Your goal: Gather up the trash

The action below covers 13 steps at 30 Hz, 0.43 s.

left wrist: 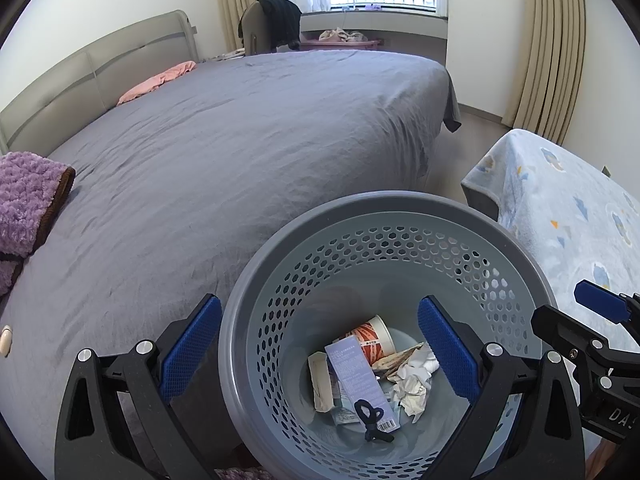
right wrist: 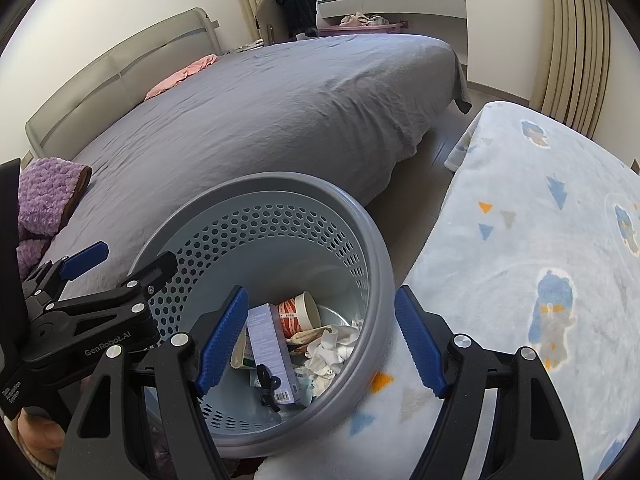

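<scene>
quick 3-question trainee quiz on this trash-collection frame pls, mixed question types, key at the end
1. True or false: the grey perforated bin is empty.
2. Which item lies on top of the purple box in the bin? A) black hair tie B) spoon C) battery
3. Fill in: both the left gripper and the right gripper have their jaws ____, holding nothing.

Key
1. False: it holds a paper cup, crumpled tissue and the box.
2. A, the black hair tie.
3. Open.
</scene>
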Motion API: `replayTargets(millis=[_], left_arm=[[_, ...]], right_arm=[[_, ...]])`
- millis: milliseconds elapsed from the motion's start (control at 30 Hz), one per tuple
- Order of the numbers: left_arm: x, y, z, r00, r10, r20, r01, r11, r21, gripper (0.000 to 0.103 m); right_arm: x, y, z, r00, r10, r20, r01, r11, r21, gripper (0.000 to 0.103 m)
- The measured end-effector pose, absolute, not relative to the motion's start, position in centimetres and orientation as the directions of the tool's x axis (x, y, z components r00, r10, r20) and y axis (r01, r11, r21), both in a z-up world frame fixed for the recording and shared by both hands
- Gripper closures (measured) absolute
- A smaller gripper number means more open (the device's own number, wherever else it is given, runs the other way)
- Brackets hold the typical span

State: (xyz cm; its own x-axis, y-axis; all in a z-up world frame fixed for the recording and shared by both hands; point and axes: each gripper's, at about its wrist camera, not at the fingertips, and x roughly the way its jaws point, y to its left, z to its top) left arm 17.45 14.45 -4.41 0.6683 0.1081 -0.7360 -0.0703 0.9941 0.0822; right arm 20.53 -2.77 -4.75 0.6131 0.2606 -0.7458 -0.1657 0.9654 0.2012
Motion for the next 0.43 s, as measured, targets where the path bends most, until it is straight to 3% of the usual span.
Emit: replayTargets(millis=[433], left_arm=[[17.39,14.43,-4.48,0.665,0.106,-0.739,-0.068,0.994,0.081,0.006]], right_arm=[[20.51,-2.64,-4.73,0.614,0.261,-0.745,-0.166,0.965,0.201,0.031]])
